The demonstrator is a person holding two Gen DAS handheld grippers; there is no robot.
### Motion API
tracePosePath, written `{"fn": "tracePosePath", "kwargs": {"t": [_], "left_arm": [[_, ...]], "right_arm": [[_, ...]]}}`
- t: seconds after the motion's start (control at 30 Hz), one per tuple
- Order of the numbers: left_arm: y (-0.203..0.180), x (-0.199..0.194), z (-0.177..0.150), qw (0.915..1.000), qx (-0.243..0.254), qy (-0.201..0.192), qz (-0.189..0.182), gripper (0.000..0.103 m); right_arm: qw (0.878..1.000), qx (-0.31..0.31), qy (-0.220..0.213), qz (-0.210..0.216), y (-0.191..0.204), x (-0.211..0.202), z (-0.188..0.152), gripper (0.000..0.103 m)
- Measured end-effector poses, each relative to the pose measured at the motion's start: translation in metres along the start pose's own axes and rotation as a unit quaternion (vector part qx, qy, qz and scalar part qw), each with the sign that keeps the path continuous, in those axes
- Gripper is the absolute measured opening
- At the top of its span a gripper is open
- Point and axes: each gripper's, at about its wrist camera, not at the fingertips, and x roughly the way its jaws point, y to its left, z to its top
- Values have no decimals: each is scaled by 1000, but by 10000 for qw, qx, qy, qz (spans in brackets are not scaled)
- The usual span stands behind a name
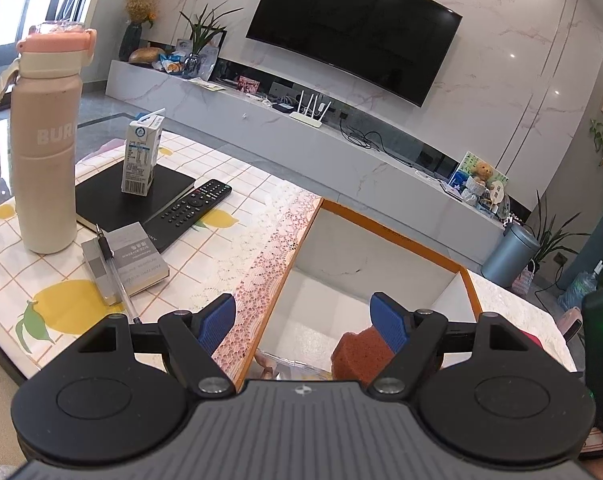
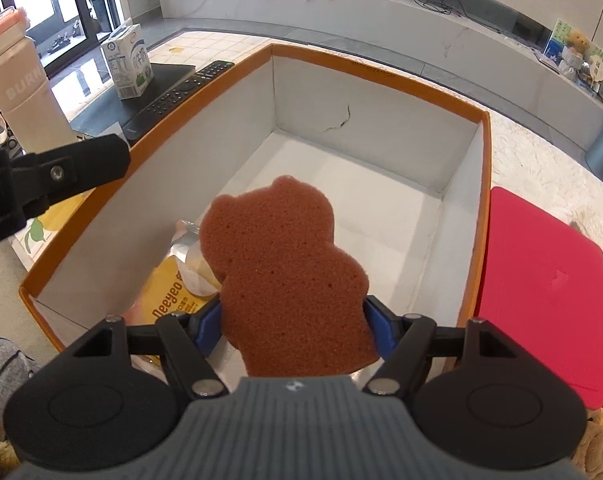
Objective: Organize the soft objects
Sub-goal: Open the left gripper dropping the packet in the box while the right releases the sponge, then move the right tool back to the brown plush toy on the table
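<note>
Left gripper [image 1: 303, 322]: since it carries nothing, jaws stand wide apart at the box's left rim, clear of the drop.
Box [image 2: 381, 76]: open-topped, receiving soft items; a yellow packet [image 2: 173, 292] lies inside.
Right gripper [image 2: 293, 326]: clamped on the brown sponge [image 2: 285, 276], held over the box interior, likely for release.

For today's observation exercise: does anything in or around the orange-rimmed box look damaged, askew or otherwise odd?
Yes. The box's far inner wall has a jagged crack where the white lining looks torn. Otherwise, the right tool holds a brown bear-shaped sponge above the box, and a yellow packet lies inside.
</note>
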Motion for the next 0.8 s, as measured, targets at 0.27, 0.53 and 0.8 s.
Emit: {"fn": "tracePosePath", "kwargs": {"t": [0.27, 0.53, 0.8], "left_arm": [[-1, 1, -1, 10000, 23, 48, -34, 90], [-1, 1, -1, 10000, 36, 16, -29, 90], [-3, -14, 4, 9996, -79, -240, -118, 91]], "right_arm": [[9999, -122, -117, -30, 5, -8, 2, 97], [9970, -104, -765, -12, 3, -47, 9, 100], [9909, -426, -1249, -278, -11, -98, 13, 100]]}}
